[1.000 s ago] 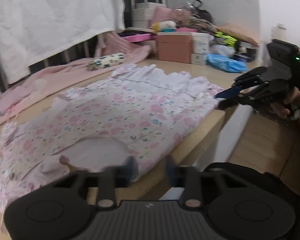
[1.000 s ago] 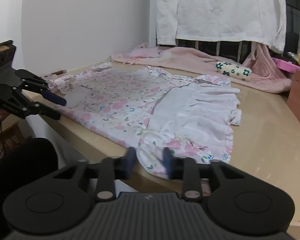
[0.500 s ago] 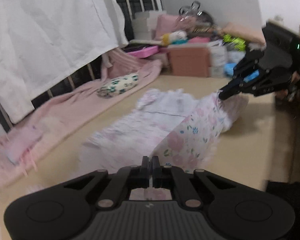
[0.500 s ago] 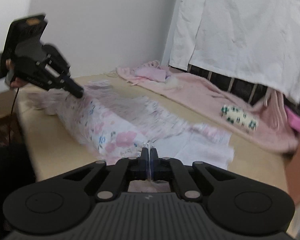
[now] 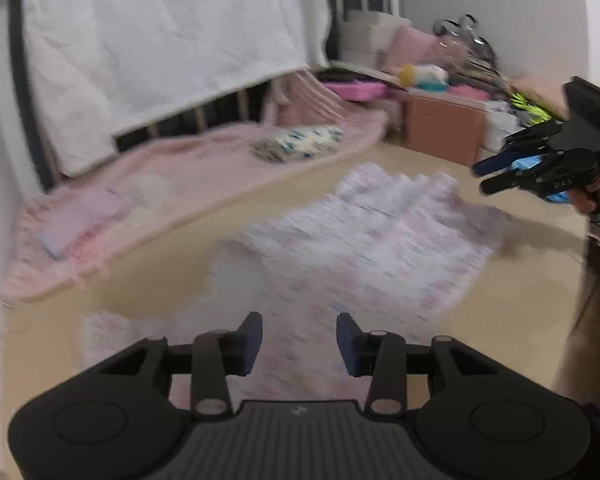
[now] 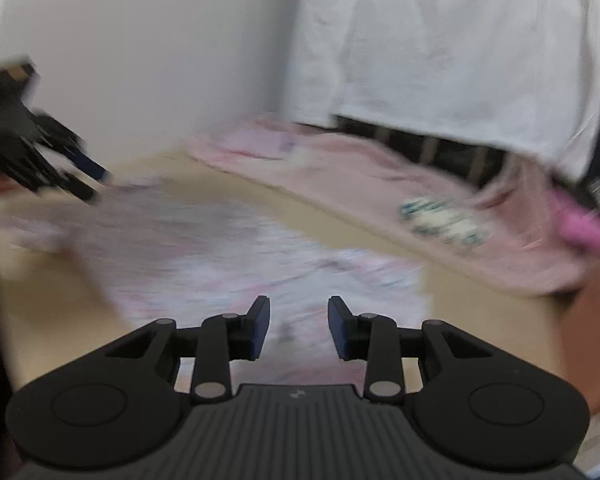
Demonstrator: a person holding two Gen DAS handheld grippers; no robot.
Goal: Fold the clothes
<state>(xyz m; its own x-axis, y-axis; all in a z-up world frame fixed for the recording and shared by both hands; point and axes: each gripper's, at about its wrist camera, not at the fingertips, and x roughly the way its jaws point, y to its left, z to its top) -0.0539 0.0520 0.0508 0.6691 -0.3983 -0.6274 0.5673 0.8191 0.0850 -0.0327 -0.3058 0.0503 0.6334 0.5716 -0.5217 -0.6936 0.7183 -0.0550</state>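
A pale floral cotton garment (image 5: 364, 240), pink-and-white and blurred in both views, lies spread on the beige tabletop (image 5: 156, 264), below and ahead of both tools. The left gripper (image 5: 299, 340), black with blue pads, hovers over the garment's near part; its jaws are opening and nothing is between them. The right gripper (image 6: 298, 326), of the same make, hovers over the garment's other end; its jaws are likewise opening, with no cloth pinched. In the left wrist view the right gripper (image 5: 485, 178) appears at the right edge, above the garment's far corner. A pink fleece blanket (image 5: 180, 176) runs along the far side of the table, apart from the garment, with a strip of bare tabletop between. A white hanging sheet (image 5: 160, 48) backs it. An orange-brown box (image 5: 440, 132) stands beyond the garment's far end.
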